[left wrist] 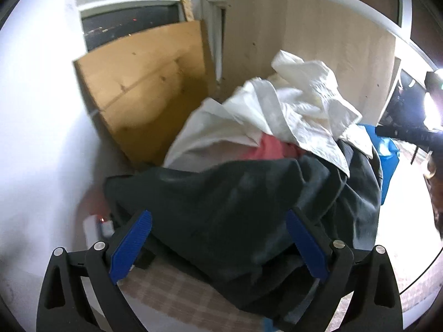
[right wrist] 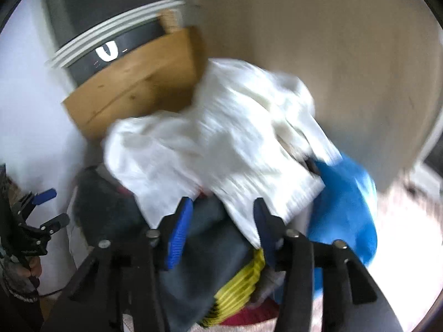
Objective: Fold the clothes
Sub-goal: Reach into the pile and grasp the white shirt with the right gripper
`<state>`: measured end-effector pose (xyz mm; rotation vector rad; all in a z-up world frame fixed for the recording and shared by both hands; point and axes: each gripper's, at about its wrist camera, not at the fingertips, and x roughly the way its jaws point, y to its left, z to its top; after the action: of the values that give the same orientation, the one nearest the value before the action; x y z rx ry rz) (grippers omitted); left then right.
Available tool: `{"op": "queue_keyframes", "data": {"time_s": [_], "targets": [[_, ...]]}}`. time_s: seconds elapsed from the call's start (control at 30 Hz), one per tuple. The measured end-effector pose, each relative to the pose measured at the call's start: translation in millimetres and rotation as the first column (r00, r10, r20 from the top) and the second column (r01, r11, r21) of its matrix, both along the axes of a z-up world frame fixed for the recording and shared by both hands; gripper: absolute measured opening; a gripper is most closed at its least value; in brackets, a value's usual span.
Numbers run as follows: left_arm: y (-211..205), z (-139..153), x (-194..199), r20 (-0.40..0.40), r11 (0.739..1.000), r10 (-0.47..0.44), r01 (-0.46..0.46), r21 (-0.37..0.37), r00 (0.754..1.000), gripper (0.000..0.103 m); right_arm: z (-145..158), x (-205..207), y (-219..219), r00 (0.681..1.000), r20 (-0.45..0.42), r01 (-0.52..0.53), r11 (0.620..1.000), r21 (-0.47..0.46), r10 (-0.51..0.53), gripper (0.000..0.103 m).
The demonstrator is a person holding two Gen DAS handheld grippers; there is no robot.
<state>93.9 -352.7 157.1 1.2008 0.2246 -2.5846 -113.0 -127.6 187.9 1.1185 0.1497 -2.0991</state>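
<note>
Against white walls and one leaning wooden board (left wrist: 144, 94), one heap of clothes (left wrist: 249, 188) lies under two tongs, the left tongs (left wrist: 218, 244) wide and empty, the right tongs (right wrist: 221, 235) half-parted, gripping nothing.

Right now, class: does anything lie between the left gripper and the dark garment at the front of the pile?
Nothing visible does. The left gripper is open, its blue pads to either side of the dark garment, which fills the view between them. The white cloth and pink garment lie behind it.

Checked tabletop (left wrist: 177, 290), heap of clothes on it: dark garment (left wrist: 235, 207), white cloth (left wrist: 290, 110) on top.
</note>
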Motion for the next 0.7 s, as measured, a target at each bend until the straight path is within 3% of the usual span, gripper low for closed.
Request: {"op": "queue_keyframes", "data": {"time_s": [0.13, 0.3, 0.33, 0.47, 0.53, 0.7], "targets": [[4.4, -3.8, -14.2, 0.012, 0.999, -0.029, 0.028, 0.038, 1.000, 0.098, -30.0, -19.8, 34.1, 0.980, 0.157, 0.128, 0.991, -0.049, -0.119, 0.051], [9.2, -2.1, -30.4, 0.012, 0.998, -0.060, 0.060, 0.023, 0.998, 0.098, -30.9, -47.2, 18.6, 0.957, 0.257, 0.182, 0.971, -0.155, -0.138, 0.053], [9.0, -1.7, -31.6, 0.013, 0.998, -0.061, 0.061, 0.024, 0.998, 0.098, -25.8, -47.6, 8.3, 0.962, 0.246, 0.162, 0.971, -0.176, -0.116, 0.059], [3.4, -4.2, -29.8, 0.017, 0.999, -0.039, 0.039, 0.008, 0.999, 0.098, -6.5, -30.8, -55.9, 0.990, 0.140, 0.011, 0.988, -0.151, 0.011, 0.062], [-5.3, -8.1, -24.7, 0.024, 1.000, -0.012, 0.012, 0.018, 1.000, 0.098, -0.4, -19.0, -91.7, 0.993, 0.081, -0.081, 0.991, -0.104, 0.089, 0.062], [-25.9, -16.9, -9.9, 0.041, 0.998, 0.052, -0.054, 0.045, 0.998, 0.098, -13.5, -23.0, -172.7, 0.985, -0.072, -0.151, 0.985, 0.084, 0.157, 0.063]]}}
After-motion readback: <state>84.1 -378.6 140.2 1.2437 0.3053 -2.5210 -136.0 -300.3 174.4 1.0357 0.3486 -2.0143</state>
